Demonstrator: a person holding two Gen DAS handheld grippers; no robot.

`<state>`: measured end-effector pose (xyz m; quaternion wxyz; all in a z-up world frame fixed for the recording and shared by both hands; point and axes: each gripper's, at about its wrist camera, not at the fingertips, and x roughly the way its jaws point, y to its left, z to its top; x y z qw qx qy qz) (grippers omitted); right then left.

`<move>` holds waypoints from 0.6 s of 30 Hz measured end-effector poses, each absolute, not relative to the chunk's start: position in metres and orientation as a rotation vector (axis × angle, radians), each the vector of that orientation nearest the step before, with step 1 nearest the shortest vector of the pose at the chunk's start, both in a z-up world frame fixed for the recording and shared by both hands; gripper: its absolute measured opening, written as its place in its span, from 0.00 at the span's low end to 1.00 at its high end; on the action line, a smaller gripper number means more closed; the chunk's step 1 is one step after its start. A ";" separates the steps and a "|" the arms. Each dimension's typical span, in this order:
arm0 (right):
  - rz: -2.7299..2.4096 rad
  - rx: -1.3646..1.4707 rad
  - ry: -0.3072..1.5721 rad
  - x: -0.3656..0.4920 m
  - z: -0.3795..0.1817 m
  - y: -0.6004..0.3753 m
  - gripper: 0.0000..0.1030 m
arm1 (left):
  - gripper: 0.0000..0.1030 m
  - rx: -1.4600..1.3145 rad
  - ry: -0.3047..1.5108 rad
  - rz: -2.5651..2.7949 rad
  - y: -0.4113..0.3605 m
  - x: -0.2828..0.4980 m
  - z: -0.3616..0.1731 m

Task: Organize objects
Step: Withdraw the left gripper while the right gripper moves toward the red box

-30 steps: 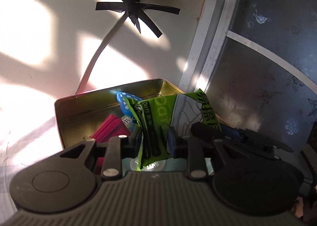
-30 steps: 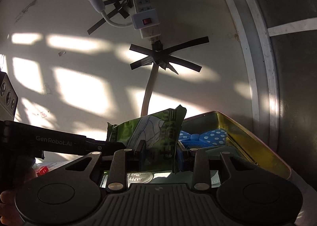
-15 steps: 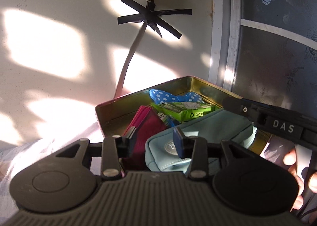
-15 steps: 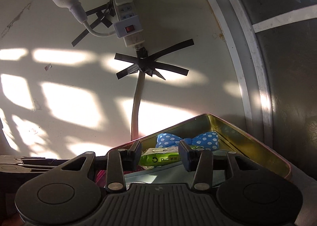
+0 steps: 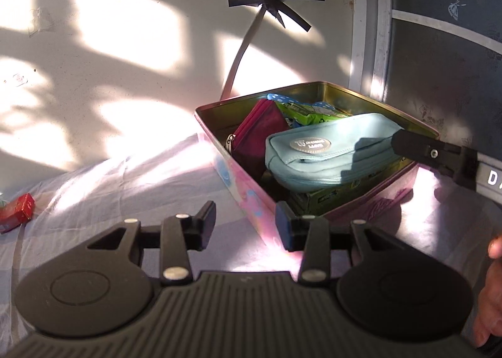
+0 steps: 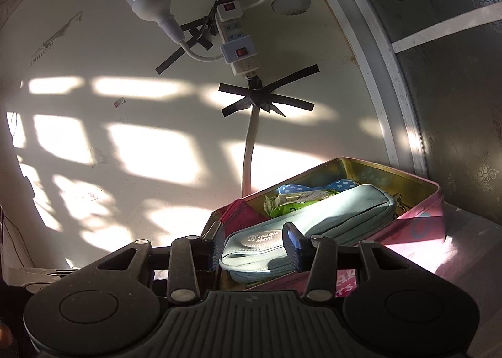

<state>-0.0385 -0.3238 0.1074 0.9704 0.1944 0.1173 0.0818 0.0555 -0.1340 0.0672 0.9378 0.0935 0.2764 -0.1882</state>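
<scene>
Pink tin (image 5: pixel 241 184): open-topped, gold inside, stands on the pale sheet (image 5: pixel 131 182) close to the sunlit wall; taken as landmark.
Light blue pouch (image 5: pixel 326 151): lies on top of the tin's contents, slanted across the tin, round silver badge facing up; its far end reaches toward the right wall of the tin.
Maroon purse (image 5: pixel 257 135): inside the tin, leaning against the left wall, zipper pull at its near corner.
Green packet (image 5: pixel 309 113): inside the tin, behind the pouch, toward the back wall.
Blue dotted bow (image 6: pixel 339 184): at the back of the tin, partly covered by the green packet.
Left gripper (image 5: pixel 245 225): fingers spread, nothing between them; sits just in front of the tin's near corner, outside it.
Right gripper (image 6: pixel 252 246): fingers apart, straddling the near end of the pouch at the tin's edge; whether the pads touch the pouch cannot be told.
Red box (image 5: pixel 17 212): on the sheet, well left of the tin.
Power strip (image 6: pixel 237 41): taped to the wall above the tin.
</scene>
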 end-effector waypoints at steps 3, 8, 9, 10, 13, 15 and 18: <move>0.191 0.373 0.243 -0.042 0.109 -0.309 0.42 | 0.43 0.178 0.578 -0.346 -0.116 0.053 0.060; 0.231 0.354 0.264 -0.044 0.111 -0.285 0.42 | 0.44 0.164 0.594 -0.279 -0.084 0.050 0.050; 0.236 0.347 0.266 -0.044 0.111 -0.281 0.42 | 0.44 0.159 0.596 -0.271 -0.080 0.050 0.049; 0.243 0.334 0.269 -0.044 0.112 -0.274 0.42 | 0.44 0.153 0.599 -0.257 -0.073 0.050 0.048; 0.263 0.322 0.277 -0.045 0.114 -0.261 0.42 | 0.45 0.141 0.602 -0.230 -0.057 0.050 0.045; 0.274 0.314 0.285 -0.045 0.115 -0.253 0.42 | 0.45 0.133 0.605 -0.218 -0.048 0.049 0.043; 0.294 0.300 0.298 -0.045 0.116 -0.240 0.42 | 0.46 0.126 0.609 -0.202 -0.036 0.048 0.040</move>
